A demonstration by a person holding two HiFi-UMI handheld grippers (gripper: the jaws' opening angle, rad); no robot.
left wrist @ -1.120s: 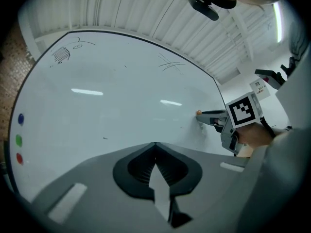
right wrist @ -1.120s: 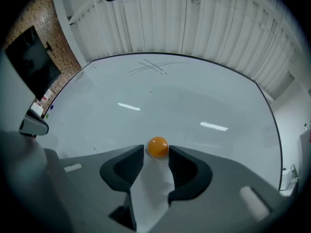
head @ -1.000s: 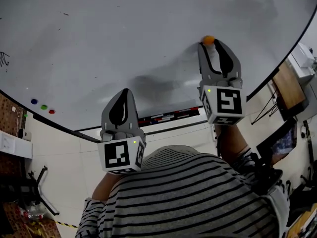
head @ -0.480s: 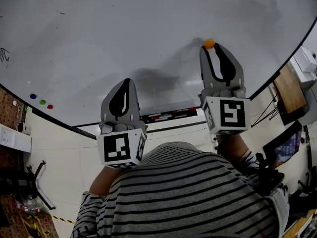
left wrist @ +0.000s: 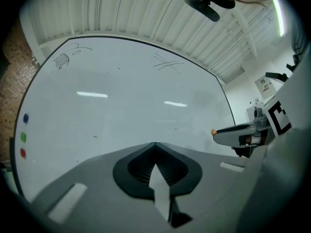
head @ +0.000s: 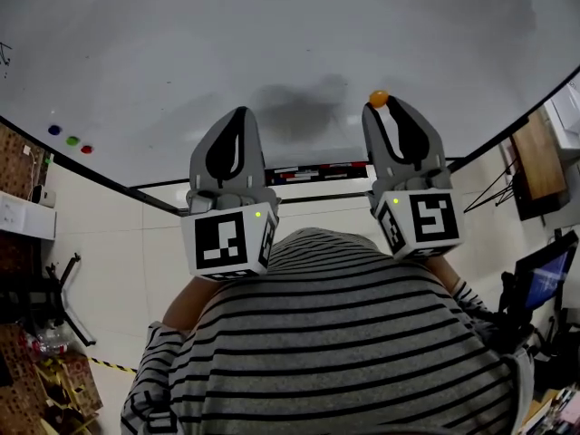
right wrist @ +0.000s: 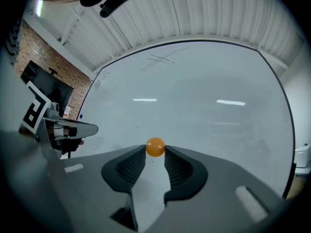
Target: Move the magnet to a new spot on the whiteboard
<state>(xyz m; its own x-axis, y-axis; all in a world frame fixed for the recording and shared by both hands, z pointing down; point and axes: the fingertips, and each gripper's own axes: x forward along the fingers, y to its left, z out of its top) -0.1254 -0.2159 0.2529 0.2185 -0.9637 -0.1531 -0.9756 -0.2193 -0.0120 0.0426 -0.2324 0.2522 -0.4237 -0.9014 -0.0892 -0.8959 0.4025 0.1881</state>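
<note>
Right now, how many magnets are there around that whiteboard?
4. The orange magnet sits between the right gripper's tips; the blue magnet, green magnet and red magnet line up near the whiteboard's left edge. Others may be hidden.

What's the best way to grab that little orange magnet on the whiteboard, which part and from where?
Pinch the orange magnet across its round sides, at its widest part, coming straight at the face of the whiteboard. It is a small ball standing proud of a flat board, so only its sides are free. The right gripper has it that way, a jaw tip pressing each side.
</note>
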